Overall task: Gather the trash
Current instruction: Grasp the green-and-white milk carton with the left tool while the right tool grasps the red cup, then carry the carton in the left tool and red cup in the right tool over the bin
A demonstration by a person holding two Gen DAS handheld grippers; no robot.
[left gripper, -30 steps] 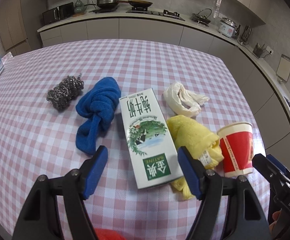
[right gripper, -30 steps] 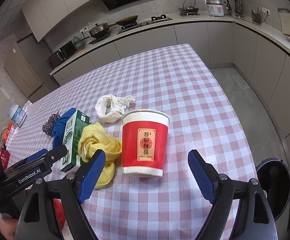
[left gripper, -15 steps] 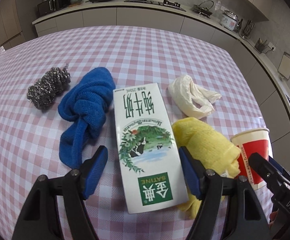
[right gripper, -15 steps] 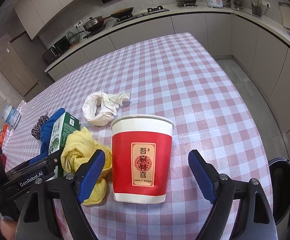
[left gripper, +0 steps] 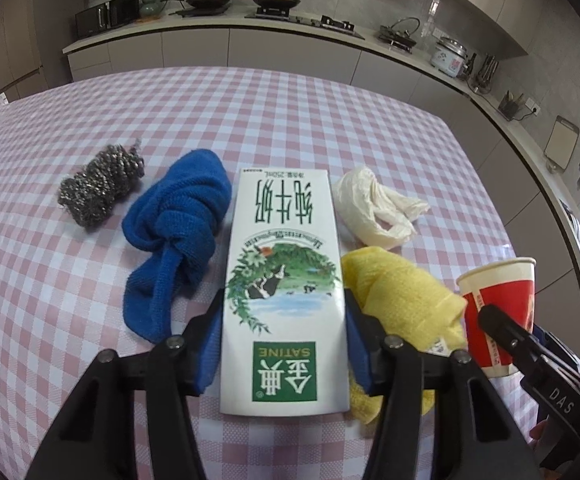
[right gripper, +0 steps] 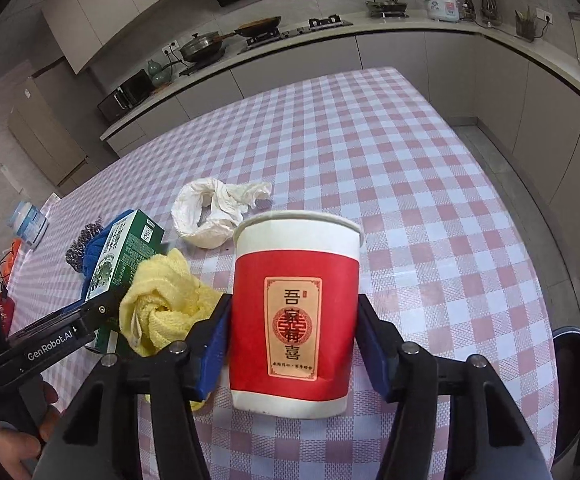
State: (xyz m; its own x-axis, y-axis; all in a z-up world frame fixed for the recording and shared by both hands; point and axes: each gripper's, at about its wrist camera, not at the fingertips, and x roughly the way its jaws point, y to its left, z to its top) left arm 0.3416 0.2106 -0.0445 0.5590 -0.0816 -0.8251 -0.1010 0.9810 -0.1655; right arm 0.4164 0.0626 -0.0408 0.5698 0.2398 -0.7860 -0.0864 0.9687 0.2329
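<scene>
The left tool [left gripper: 283,344], jaws just closed, pinches the milk carton [left gripper: 283,280] lying on the table [left gripper: 330,120]; the right tool [right gripper: 292,344], likewise closed in, clamps the upright red cup [right gripper: 296,312]. A yellow cloth [left gripper: 402,300] sits between them.

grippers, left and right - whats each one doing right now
Left gripper: jaws just closed onto the milk carton, pads against its sides.
Right gripper: jaws just closed onto the red paper cup.

Yellow cloth [left gripper: 400,300] partly hidden behind carton [left gripper: 283,280]. Cup [left gripper: 498,300] base hidden behind right hand-held gripper [right gripper: 292,336]. Scourer [right gripper: 79,246] mostly hidden behind carton in right view. Small print unreadable.
</scene>
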